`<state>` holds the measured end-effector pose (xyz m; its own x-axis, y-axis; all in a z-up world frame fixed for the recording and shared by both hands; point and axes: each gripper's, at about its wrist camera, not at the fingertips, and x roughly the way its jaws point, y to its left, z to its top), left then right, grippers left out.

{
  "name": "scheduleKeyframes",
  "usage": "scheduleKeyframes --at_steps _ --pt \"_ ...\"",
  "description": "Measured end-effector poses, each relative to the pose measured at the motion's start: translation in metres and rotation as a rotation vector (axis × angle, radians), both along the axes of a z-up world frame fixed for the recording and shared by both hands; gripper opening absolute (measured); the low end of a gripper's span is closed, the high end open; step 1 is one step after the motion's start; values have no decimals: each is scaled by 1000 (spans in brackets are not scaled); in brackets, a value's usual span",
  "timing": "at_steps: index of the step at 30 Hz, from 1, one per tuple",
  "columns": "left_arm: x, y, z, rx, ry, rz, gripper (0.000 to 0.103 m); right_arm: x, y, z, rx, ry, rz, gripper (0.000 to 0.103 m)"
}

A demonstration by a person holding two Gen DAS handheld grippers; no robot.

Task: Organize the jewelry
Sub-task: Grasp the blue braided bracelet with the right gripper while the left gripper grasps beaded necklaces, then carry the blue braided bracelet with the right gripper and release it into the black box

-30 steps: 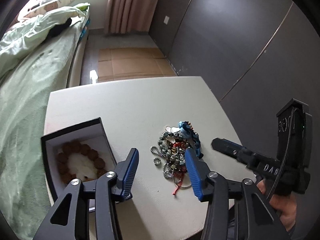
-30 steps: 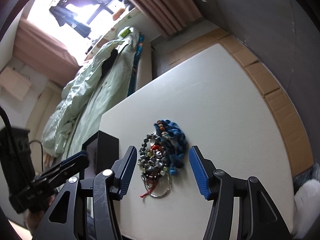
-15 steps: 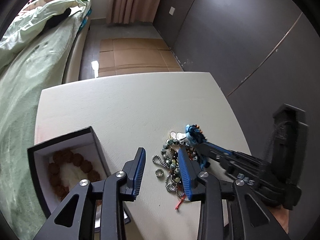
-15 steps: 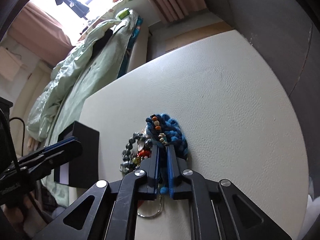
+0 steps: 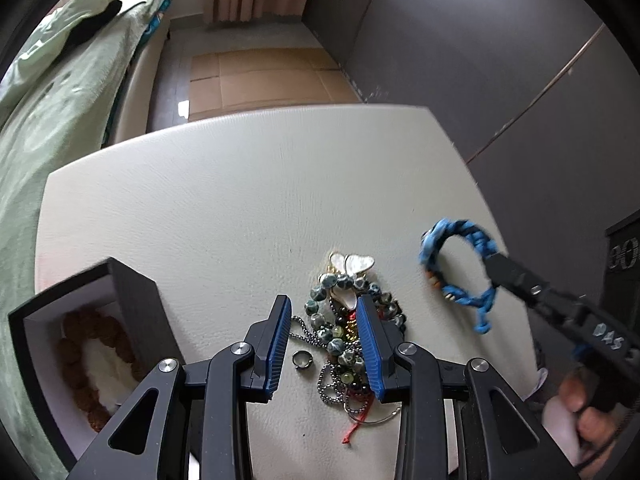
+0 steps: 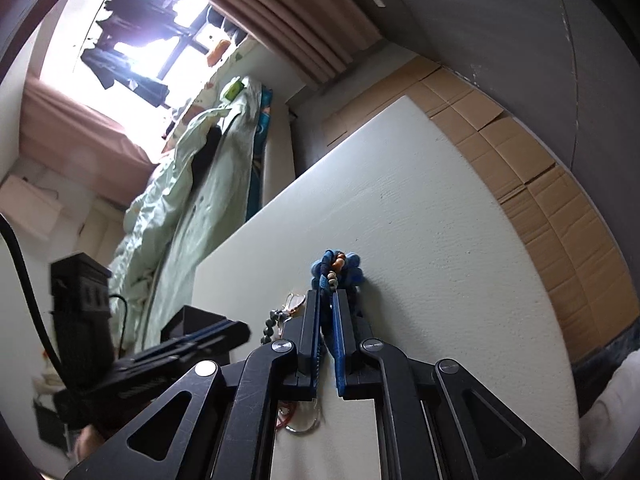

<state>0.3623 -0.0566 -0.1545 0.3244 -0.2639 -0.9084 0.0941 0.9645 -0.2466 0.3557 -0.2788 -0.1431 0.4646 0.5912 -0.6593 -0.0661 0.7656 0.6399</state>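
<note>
Dangling from the right tongs (image 6: 327, 300), the blue bracelet (image 5: 460, 264) has left the jewelry pile (image 5: 344, 336).

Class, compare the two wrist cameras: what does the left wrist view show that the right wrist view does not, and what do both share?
Only the left view shows the small ring, the brown beads inside the open box, and the blue bracelet as a full loop. Only the right view shows the window. Both show the right claw shut on the blue bracelet, the table and the bed.
</note>
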Motion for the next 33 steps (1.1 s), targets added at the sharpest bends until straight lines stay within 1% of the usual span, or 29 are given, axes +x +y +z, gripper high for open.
scheduleKeyframes --at_steps 4,6,7,8,9,12,16,24,28,33 --pt "-1 -8 -12 33 28 -12 35 -2 -4 2 9 3 -13 7" --pt "0 -10 -16 46 30 -16 28 -2 -3 3 8 4 -11 7" --pt "0 -11 -16 51 23 -13 27 -2 -2 3 8 5 -9 7" --pt "0 -11 -16 52 23 -15 21 -3 -1 4 9 5 -6 7" --pt "1 -11 -16 50 24 -19 10 -2 0 4 9 6 -3 7" --pt "-2 -11 -12 58 10 -22 9 -3 2 7 11 3 6 7" --pt "-8 -6 4 27 -27 -17 9 -4 -1 7 15 2 4 7" --pt "-23 0 47 -12 -117 -26 9 -12 3 20 46 -39 8 7" --pt "-33 6 70 -18 -164 -21 9 -17 6 28 73 -62 19 7" --pt "-46 23 96 -15 -215 1 9 -21 22 37 114 -91 59 7"
